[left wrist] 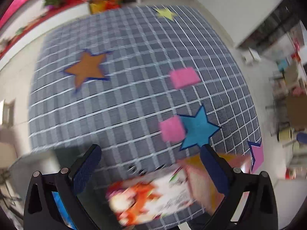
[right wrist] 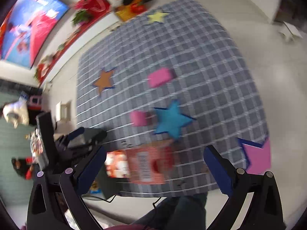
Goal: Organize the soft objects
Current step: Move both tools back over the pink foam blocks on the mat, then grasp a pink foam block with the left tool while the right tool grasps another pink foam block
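Both claws, left gripper (left wrist: pixel 151 164) and right gripper (right wrist: pixel 154 163), hung spread apart and empty above a printed box (right wrist: pixel 145 164), while two pink sponges (left wrist: pixel 185 77) (probably light, squashy) looked best pinched across their sides.

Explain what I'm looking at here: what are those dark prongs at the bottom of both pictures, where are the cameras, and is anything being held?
No robot arm here: a person holds a two-finger gripper in each hand, each with a fisheye camera looking along its fingers.

One picture is from the left gripper, the other from the right gripper. The dark prongs are their fingers, spread open and holding nothing.

Below lies a grey checked cloth with star patches sewn or stuck on. On it are two pink soft blocks and, nearest the fingers, a printed packet, blurred by motion. The fingers look apart from the packet.
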A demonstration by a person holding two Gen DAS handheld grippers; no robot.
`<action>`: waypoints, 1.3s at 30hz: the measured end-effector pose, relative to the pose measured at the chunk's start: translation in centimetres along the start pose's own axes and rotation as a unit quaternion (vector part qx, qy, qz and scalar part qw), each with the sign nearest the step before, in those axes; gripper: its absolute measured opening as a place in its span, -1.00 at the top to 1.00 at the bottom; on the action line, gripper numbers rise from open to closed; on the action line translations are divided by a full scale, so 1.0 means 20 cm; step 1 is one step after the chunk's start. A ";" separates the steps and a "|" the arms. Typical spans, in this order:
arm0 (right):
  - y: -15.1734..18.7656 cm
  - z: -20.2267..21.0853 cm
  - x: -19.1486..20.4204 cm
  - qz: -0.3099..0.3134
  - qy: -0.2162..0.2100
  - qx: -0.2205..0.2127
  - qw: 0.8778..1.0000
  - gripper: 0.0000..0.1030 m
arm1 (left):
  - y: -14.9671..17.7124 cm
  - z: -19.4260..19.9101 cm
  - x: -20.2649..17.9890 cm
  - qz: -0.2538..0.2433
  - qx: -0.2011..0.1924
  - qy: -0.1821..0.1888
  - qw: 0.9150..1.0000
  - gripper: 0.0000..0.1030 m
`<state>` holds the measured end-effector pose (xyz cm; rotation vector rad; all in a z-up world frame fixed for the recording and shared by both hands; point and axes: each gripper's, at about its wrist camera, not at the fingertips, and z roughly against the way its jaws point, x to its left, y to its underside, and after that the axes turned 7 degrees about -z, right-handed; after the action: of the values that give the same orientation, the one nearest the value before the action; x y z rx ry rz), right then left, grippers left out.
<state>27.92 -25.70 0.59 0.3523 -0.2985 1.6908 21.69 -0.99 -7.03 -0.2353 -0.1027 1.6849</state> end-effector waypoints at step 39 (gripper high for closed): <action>-0.74 -1.10 0.21 0.114 0.109 0.087 0.984 -0.98 | 0.12 -0.66 0.17 0.133 0.141 -0.053 0.980 -0.99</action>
<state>40.57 -11.06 -18.00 0.2649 -0.0284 1.9685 21.87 1.24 -20.64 0.0564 0.0928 1.9533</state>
